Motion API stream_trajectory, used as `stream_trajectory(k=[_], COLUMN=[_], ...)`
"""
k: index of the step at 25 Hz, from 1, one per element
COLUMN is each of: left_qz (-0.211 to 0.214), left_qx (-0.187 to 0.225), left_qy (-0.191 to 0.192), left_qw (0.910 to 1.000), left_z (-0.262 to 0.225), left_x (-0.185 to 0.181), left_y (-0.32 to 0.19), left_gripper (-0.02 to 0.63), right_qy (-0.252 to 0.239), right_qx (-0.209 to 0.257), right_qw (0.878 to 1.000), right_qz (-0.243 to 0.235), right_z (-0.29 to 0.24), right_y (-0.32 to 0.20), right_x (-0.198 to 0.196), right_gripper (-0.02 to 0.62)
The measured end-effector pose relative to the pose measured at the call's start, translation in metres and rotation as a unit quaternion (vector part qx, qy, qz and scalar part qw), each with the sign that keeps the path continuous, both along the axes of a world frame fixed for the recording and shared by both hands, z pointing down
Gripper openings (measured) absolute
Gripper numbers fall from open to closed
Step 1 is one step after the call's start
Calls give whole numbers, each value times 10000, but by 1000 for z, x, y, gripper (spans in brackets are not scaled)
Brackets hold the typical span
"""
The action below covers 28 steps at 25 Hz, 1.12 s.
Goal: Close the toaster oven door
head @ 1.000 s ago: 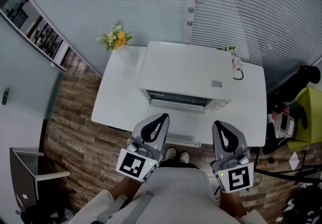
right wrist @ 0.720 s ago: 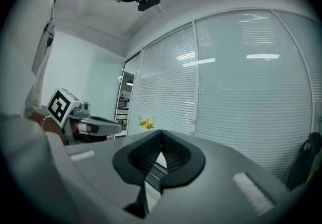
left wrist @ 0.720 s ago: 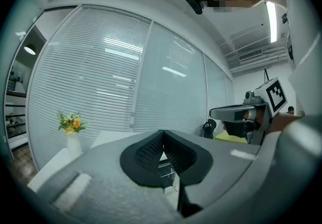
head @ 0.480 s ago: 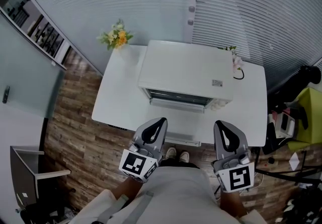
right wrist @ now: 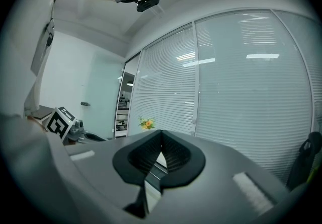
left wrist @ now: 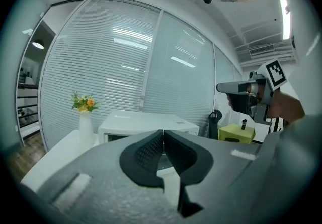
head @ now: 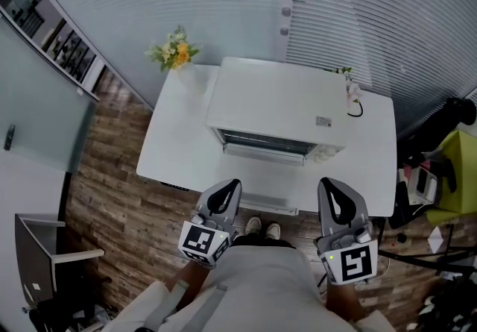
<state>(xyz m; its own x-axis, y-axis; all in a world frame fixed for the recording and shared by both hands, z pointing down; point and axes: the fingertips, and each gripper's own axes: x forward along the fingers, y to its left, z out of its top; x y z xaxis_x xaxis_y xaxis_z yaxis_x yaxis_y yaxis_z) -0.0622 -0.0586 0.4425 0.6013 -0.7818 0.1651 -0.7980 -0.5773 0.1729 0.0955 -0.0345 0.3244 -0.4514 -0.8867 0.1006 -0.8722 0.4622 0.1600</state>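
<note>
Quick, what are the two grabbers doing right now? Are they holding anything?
Left gripper: closed, jaws together, holding nothing.
Right gripper: closed, jaws together, holding nothing.

An office: blind-covered glass partitions [head: 186,2], white table [head: 175,151], wood-look floor [head: 112,189].

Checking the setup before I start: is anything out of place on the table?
The oven door looks open, with a dark gap into the inside showing along the front. Nothing looks spilled or damaged.
</note>
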Motion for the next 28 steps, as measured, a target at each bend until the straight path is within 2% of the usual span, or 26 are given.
stream_trajectory(k=[7, 11, 17, 23, 28], left_qz=[-147, -230, -290, -272, -268], left_qx=[-349, -492, -722, -816, -1061], left_qy=[-95, -143, -298, -631, -448], left_qw=[9992, 9984, 9965, 9943, 9930], left_z=[38, 59, 100, 142, 166], left_x=[-16, -26, -39, -50, -56], left_y=[2, 3, 11, 22, 33], left_gripper=[8, 11, 15, 15, 15], right_qy=[8, -204, -95, -11, -14], right_qx=[-25, -92, -67, -37, -38], right_qw=[10000, 9997, 9999, 10000, 10000], right_qz=[-32, 32, -18, -61, -79], right_z=[2, -1, 0, 1, 1], right_y=[0, 1, 3, 4, 4], right_x=[-3, -6, -5, -5, -6], right_gripper=[3, 3, 3, 3, 3])
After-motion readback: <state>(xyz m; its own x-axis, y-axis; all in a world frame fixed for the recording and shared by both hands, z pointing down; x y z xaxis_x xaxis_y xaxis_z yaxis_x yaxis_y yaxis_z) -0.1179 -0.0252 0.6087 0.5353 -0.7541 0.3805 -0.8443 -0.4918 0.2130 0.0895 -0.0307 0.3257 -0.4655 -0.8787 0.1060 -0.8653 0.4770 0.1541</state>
